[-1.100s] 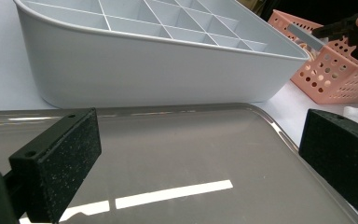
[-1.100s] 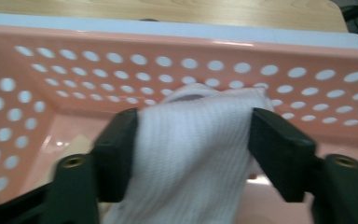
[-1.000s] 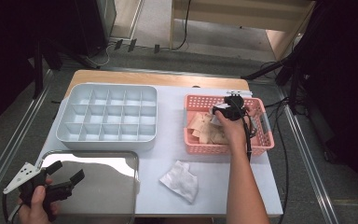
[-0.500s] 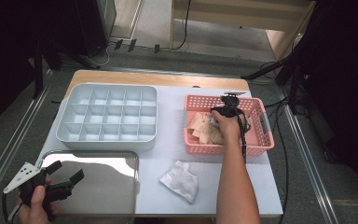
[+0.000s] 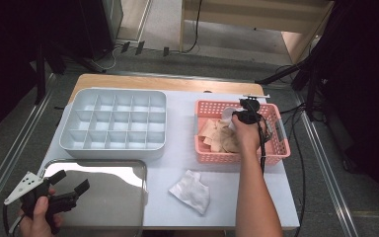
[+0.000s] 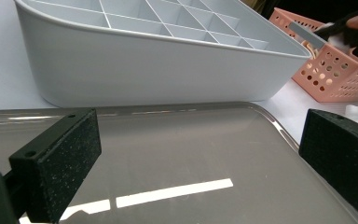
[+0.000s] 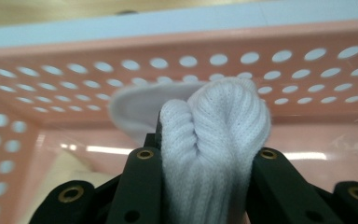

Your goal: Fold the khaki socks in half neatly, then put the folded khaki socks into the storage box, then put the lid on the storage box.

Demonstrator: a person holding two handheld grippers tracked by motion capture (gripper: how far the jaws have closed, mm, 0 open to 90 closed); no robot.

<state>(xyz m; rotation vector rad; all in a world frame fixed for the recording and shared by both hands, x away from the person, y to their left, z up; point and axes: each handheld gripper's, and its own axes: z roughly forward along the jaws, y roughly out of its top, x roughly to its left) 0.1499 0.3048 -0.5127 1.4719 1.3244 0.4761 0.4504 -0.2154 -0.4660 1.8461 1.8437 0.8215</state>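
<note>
A grey divided organiser (image 5: 114,123) is set at the table's far left, with a steel tray (image 5: 109,190) just before it. A pink basket (image 5: 280,143) is placed to the right. The left gripper (image 5: 71,182) is held wide open and empty over the tray. The right gripper (image 7: 200,154), its jaws just closed, is clamped on a white sock (image 7: 214,135) inside the basket.

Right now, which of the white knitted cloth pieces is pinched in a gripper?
The white ribbed knit piece inside the pink perforated plastic basket: the right gripper has just closed on it. The other white knit piece lies loose on the table, beside the shiny metal tray.
</note>
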